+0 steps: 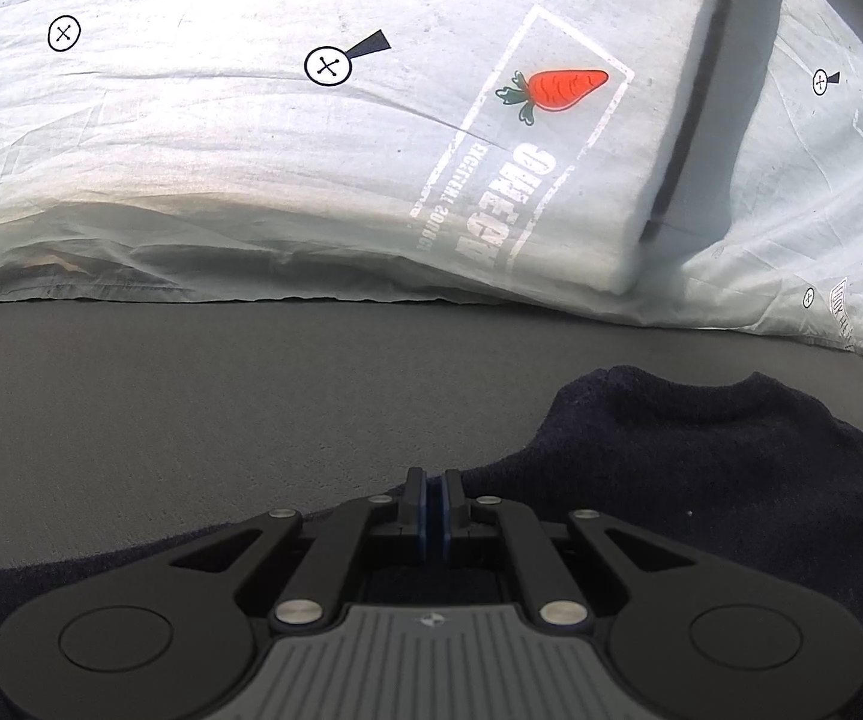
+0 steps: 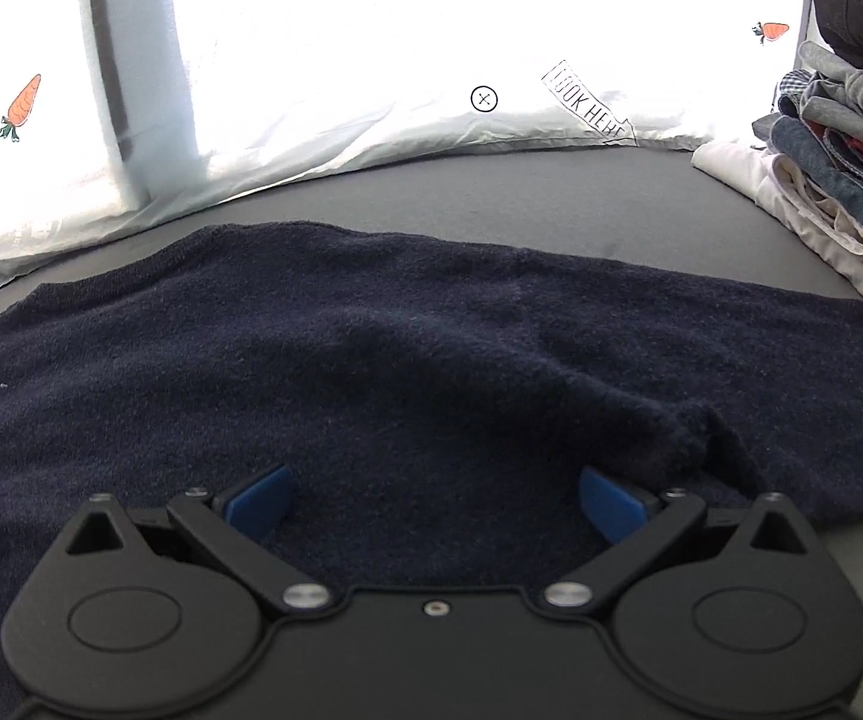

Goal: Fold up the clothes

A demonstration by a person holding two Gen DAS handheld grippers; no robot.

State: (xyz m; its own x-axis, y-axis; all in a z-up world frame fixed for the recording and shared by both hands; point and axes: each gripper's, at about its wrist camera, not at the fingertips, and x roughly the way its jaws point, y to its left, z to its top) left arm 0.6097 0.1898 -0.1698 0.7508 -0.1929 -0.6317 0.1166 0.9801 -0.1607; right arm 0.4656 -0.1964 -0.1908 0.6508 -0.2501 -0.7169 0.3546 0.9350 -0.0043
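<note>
Sweater (image 2: 407, 348) spread under wide-open right gripper (image 2: 434, 504) — left gripper (image 1: 435, 483) closed at its edge

2 low, close wrist views angled down, sharing navy sweater (image 1: 731, 480) and pillows (image 2: 371, 60).

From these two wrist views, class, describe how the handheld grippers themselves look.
Both the left gripper and the right gripper have matte black bodies, round black discs at each side, silver rivets on black linkage arms, and blue-padded fingers. The left one also shows a grey ribbed plate.
</note>
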